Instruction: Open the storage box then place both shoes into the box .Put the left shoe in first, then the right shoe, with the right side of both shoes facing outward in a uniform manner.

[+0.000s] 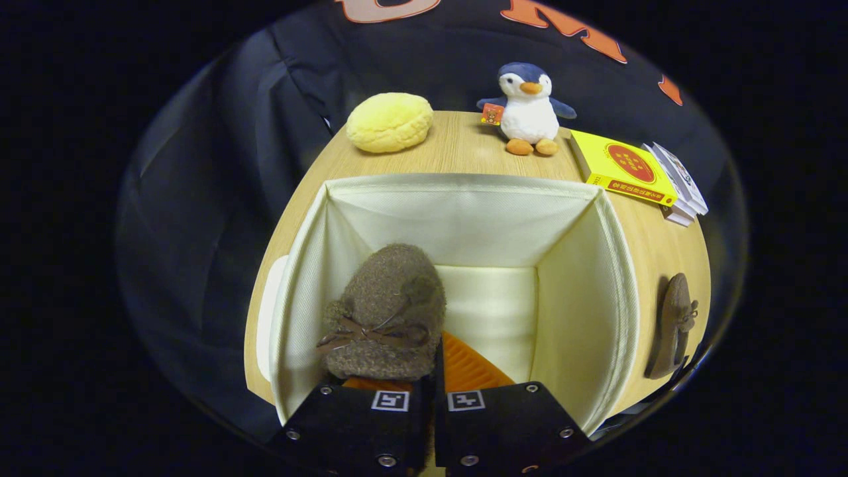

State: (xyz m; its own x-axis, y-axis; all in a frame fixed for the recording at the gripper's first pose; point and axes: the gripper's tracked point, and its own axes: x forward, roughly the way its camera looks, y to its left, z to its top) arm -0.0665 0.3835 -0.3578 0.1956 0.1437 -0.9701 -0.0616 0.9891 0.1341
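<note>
Now: the brown fuzzy slipper-style shoe with a thin bow (pixel 386 311) hangs inside the open cream fabric storage box (pixel 616 278), against its left wall, toe pointing away from the camera — held at the heel end. The gripper (pixel 434 371) is nearly closed; both fingers appear to pinch the shoe's rear, though the contact itself is hidden behind the finger blocks. Ribbed finger pads (pixel 470 368) show just ahead of the blocks.

Handling judgement: shoe looks light and soft, fleece upper likely to compress under the pinch; sole probably gives the only stiffness. A heel or collar hold seems best — the toe would sag.

The second brown shoe (pixel 674 328) lies on its side on the light wooden table (pixel 457 142), just outside the box's right wall. Beyond the box: a yellow bun-shaped cushion (pixel 389 122), a plush penguin (pixel 528 109), a yellow book (pixel 623 167) atop a small stack.
</note>
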